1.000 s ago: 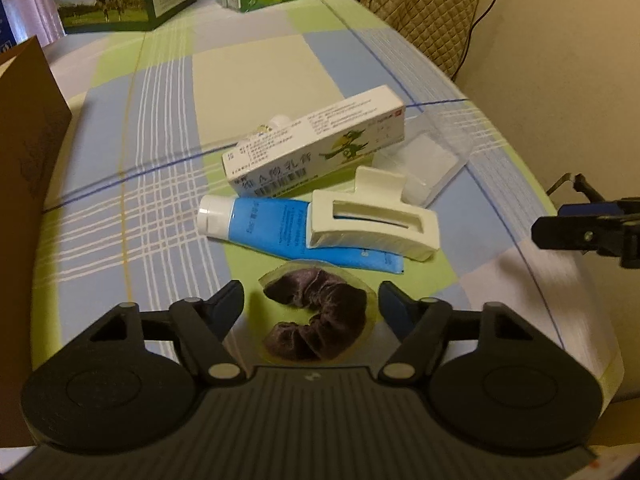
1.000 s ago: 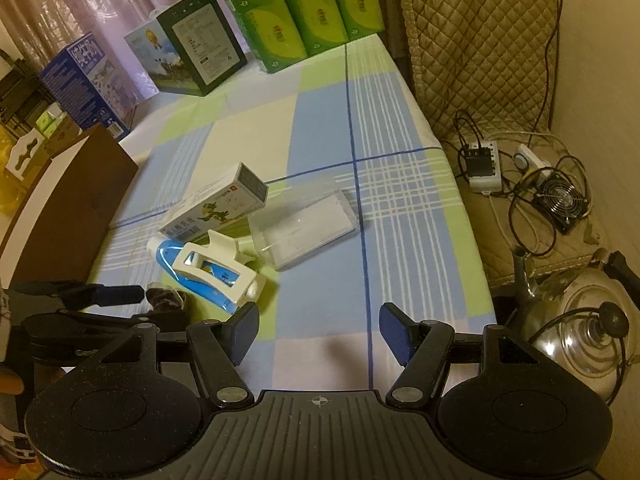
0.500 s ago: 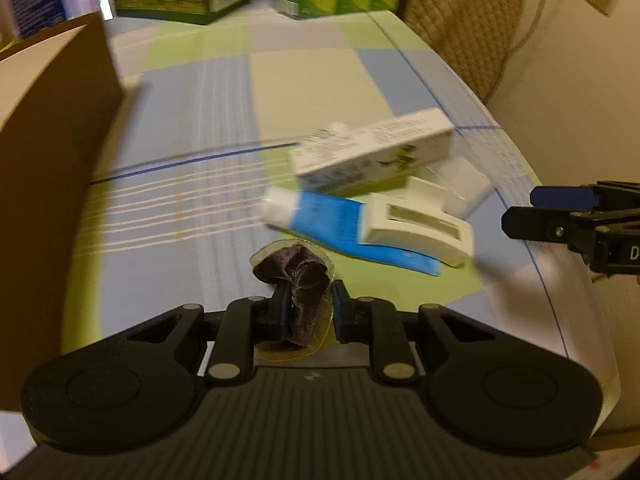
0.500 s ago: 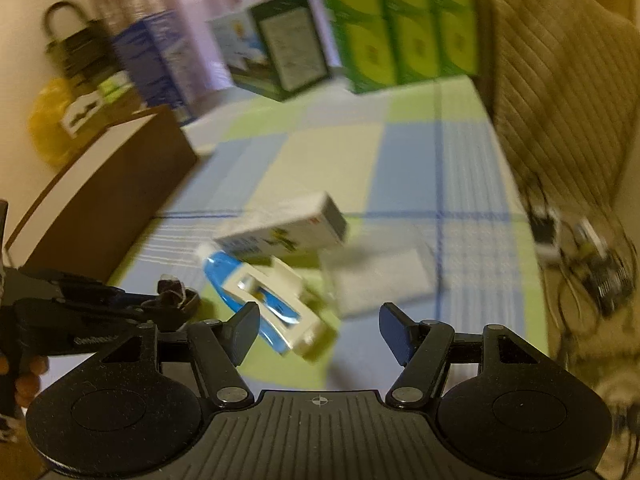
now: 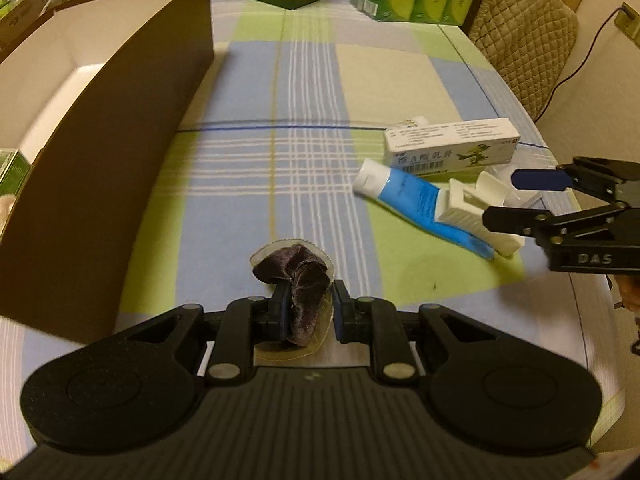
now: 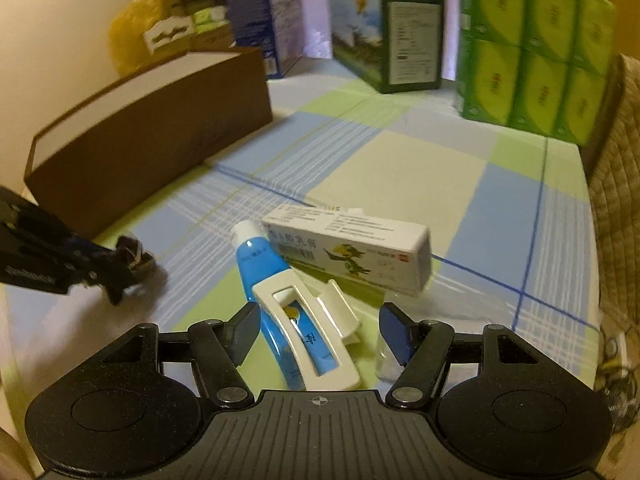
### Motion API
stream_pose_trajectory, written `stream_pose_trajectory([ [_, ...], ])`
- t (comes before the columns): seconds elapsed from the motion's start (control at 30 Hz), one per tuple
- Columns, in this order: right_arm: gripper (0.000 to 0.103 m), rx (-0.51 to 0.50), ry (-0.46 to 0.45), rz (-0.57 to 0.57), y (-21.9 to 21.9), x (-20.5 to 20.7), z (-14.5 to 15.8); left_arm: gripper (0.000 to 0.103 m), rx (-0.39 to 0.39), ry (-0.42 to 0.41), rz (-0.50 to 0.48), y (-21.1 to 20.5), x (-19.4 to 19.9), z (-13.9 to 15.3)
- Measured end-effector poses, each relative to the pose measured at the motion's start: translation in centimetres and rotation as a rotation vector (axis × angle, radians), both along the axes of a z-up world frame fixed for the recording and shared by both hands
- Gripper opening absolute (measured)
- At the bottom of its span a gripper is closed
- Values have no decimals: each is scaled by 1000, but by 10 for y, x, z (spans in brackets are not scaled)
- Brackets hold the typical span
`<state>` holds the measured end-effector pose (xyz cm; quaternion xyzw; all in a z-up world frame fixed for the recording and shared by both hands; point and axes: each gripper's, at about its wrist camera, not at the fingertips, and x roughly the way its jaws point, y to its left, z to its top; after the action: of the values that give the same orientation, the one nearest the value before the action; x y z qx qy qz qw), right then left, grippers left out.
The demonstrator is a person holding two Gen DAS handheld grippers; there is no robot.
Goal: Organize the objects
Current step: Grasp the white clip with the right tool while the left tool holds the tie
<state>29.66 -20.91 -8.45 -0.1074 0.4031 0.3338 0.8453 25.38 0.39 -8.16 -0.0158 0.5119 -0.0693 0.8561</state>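
Note:
My left gripper [image 5: 307,306] is shut on a dark purple scrunchie [image 5: 298,276] and holds it just above the checked tablecloth, to the right of the brown cardboard box [image 5: 104,152]. My right gripper [image 6: 318,330] stands open, its fingers on either side of the white hair claw [image 6: 316,332] that lies on the blue tube [image 6: 260,258]. Behind them lies a white medicine carton [image 6: 352,254]. In the left wrist view the right gripper [image 5: 516,196] hovers at the hair claw [image 5: 468,210], beside the tube [image 5: 412,200] and carton [image 5: 452,146].
The brown box [image 6: 152,136] stands open at the left with a white inside. Green tissue packs [image 6: 536,48], a dark green carton [image 6: 392,36] and a blue carton [image 6: 260,12] line the far edge. A quilted chair back [image 5: 524,28] stands at the right. A clear plastic piece lies by the claw.
My left gripper has shut on the scrunchie and carried it left toward the brown box. My right gripper has dropped down and forward until its open fingers flank the hair claw.

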Motion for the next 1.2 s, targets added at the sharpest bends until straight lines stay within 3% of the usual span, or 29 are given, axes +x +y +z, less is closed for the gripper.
stream_pose_trajectory([
  [0.13, 61, -57, -33, 61, 11, -3, -9, 17, -1, 6, 9, 3, -5, -1],
  [0.2, 44, -87, -37, 76, 15, -5, -13, 17, -3, 7, 10, 4, -6, 0],
  [0.23, 43, -91, -37, 84, 17, -6, -15, 17, -4, 8, 10, 4, -7, -1],
  [0.73, 42, -43, 26, -5, 22, -22, 3, 17, -14, -13, -6, 6, -16, 8],
  [1.2, 42, 109, 103, -61, 22, -49, 45, 17, -62, -93, -8, 14, -33, 47],
])
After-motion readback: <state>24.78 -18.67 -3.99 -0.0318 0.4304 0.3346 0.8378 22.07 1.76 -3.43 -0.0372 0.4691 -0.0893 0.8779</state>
